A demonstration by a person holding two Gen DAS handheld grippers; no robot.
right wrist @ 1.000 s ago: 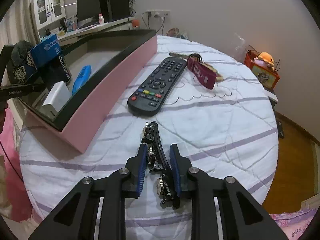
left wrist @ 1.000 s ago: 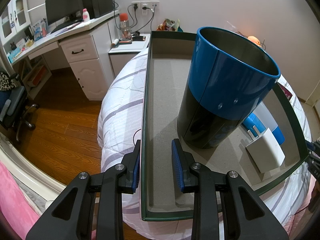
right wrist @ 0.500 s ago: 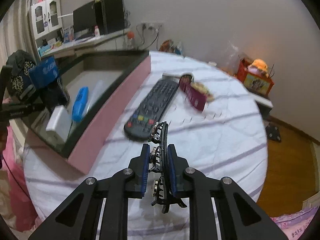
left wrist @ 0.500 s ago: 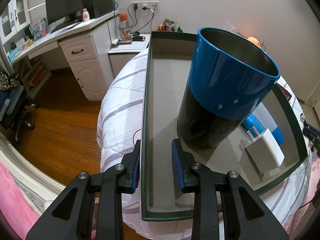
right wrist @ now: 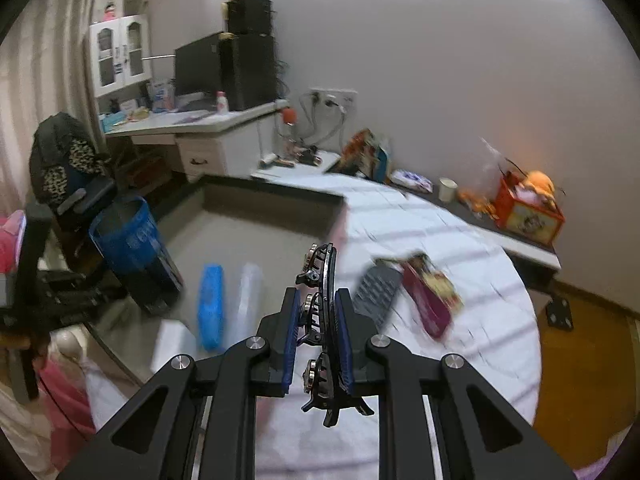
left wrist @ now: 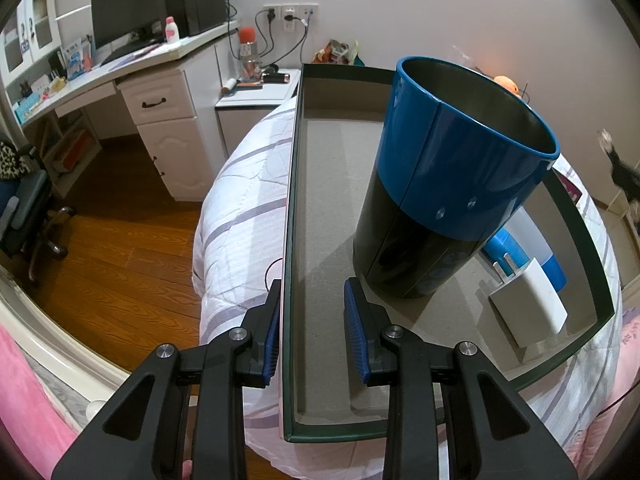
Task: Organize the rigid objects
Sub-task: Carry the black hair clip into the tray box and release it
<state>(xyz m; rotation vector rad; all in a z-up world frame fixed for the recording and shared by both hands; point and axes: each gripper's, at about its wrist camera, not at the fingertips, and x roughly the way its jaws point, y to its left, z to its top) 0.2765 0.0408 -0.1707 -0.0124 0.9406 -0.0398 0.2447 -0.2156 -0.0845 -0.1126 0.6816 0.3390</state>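
Note:
My right gripper (right wrist: 318, 320) is shut on a black hair clip (right wrist: 326, 264) with metal studs, held in the air above the striped bedspread near the box's right wall. The picture is blurred by motion. The open box (right wrist: 272, 192) holds a blue and black can (right wrist: 132, 248), a blue case (right wrist: 210, 308) and a pale item (right wrist: 248, 296). My left gripper (left wrist: 312, 332) straddles the box's left wall (left wrist: 294, 200). Its outer pad lies against that wall and its inner pad stands a little clear, beside the can (left wrist: 452, 184). A white charger (left wrist: 528, 304) lies at the right.
A black remote (right wrist: 378, 292) and a maroon packet (right wrist: 430, 296) lie on the bed right of the box. A white desk (left wrist: 160, 92) with a monitor stands at the far left, and wooden floor (left wrist: 120, 248) runs below the bed's edge. An office chair (right wrist: 68, 168) stands at the left.
My right gripper has risen off the bedspread with the hair clip in it and swung left toward the box. The left gripper and the box have not moved.

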